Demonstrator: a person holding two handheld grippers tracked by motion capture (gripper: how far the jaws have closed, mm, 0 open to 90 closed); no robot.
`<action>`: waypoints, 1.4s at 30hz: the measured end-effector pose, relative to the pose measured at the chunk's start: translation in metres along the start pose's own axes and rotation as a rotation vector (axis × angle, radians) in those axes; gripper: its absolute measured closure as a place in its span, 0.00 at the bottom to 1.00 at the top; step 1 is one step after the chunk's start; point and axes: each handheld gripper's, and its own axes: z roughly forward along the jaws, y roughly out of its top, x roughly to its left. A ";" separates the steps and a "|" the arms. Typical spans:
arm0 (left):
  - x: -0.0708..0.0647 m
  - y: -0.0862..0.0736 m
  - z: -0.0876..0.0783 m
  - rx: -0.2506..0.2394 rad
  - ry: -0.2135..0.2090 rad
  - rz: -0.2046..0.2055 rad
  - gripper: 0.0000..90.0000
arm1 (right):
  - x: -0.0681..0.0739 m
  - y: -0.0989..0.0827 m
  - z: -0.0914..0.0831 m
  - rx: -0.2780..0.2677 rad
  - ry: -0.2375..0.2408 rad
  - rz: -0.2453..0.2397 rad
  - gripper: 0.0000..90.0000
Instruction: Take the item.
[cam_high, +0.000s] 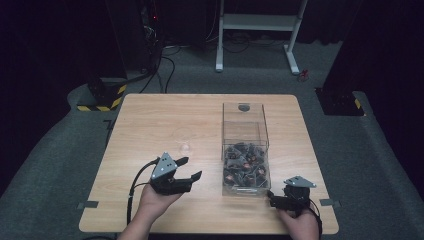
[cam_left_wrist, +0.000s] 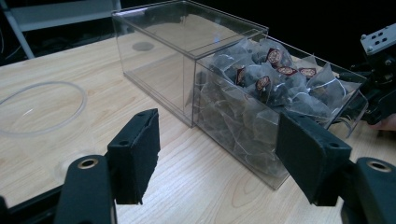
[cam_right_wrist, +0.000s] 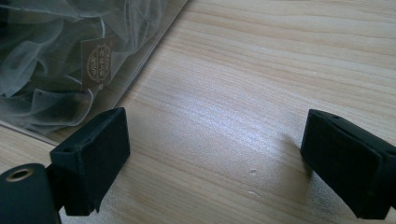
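Both grippers gape empty — left gripper faces the tea bags box side-on, right gripper sits nearer.

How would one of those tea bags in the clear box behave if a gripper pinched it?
A tea bag would probably crumple, since its mesh looks thin and puffy. It seems light for its size. Piled loosely in the clear box, neighbours might shift or snag by their paper tags.
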 end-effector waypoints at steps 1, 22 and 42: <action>0.000 0.000 0.000 0.000 0.000 0.000 0.35 | 0.000 0.000 0.000 0.000 0.000 0.000 0.09; -0.008 0.005 0.010 -0.010 -0.026 0.006 0.37 | 0.000 0.000 0.000 0.001 0.002 0.000 0.09; -0.015 0.013 0.020 -0.006 -0.062 0.012 0.37 | 0.000 0.000 0.000 0.001 0.001 0.001 0.09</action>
